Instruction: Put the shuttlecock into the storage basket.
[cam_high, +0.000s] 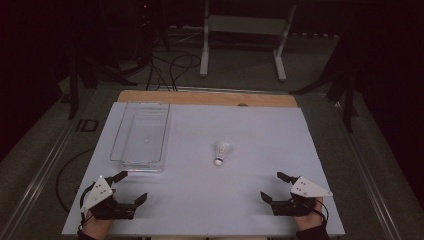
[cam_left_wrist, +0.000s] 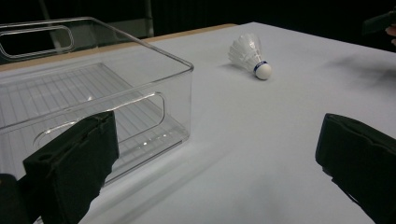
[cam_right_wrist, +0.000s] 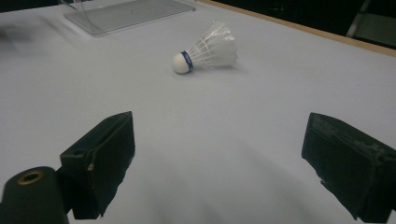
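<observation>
**Starting Position: Both Grippers Open, Shuttlecock Not Yet Approached**

Resting at the near edge of the white table surface (cam_high: 280, 130), both tools are at the start position. The left gripper (cam_high: 131, 186) sits at the near left corner with its jaws spread wide and nothing between them. The right gripper (cam_high: 274, 185) sits at the near right corner, likewise spread wide and empty.

The white feathered shuttlecock with a white cork tip and blue band (cam_high: 221, 151) lies on its side near the middle of the table, cork tip pointing toward the person. It is well apart from both grippers. The clear rectangular plastic bin with cut-out handles (cam_high: 141, 134) stands just beside the left gripper's front jaw and to the left of the shuttlecock. The bin holds nothing.

Step in hand, as judged: the reach has not begun. The likely work is to pick up the shuttlecock and place it in the bin.

Next move, as judged:
1. Advance one gripper toward the shuttlecock; the right gripper view looks straight at it.
2. Straddle the cork tip or the lower skirt.
3. Close gently, since the feathers deform easily and the shuttlecock can roll.
</observation>
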